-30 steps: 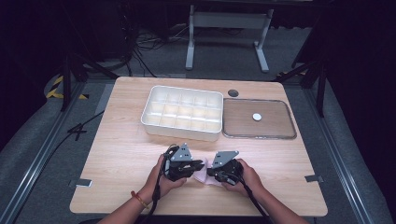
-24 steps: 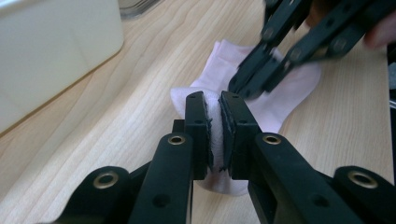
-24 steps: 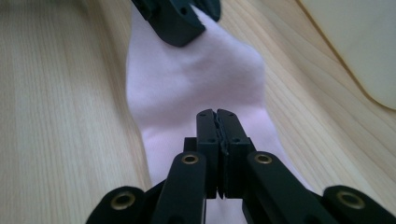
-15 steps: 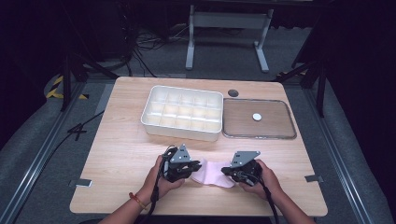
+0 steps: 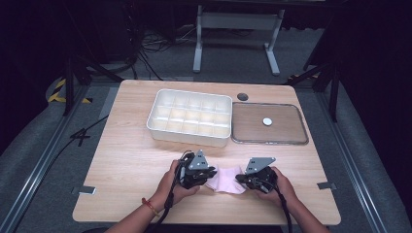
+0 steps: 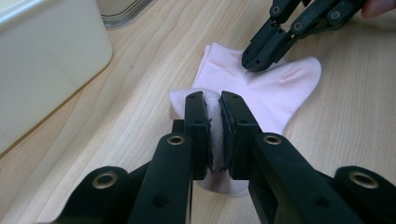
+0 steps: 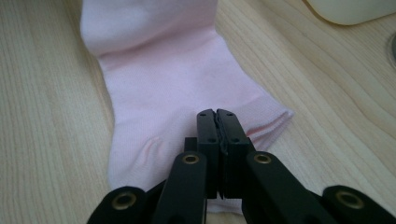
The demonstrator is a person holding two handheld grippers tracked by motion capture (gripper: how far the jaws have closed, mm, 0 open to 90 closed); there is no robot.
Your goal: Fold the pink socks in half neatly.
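Two tongs grip one pink sock (image 5: 224, 178) lying flat on the tabletop (image 5: 126, 160): left tongs (image 6: 213, 116) clenched on its 9 o'clock end, right tongs (image 7: 218, 122) clenched on its 3 o'clock end.

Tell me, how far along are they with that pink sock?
Done: both grippers have hold of the pink sock on the table, the left gripper clamping one end, the right gripper the other. In hand: the sock lies spread between them. Left, probably: folding it and placing it in the divided white tray, whose compartments look empty.
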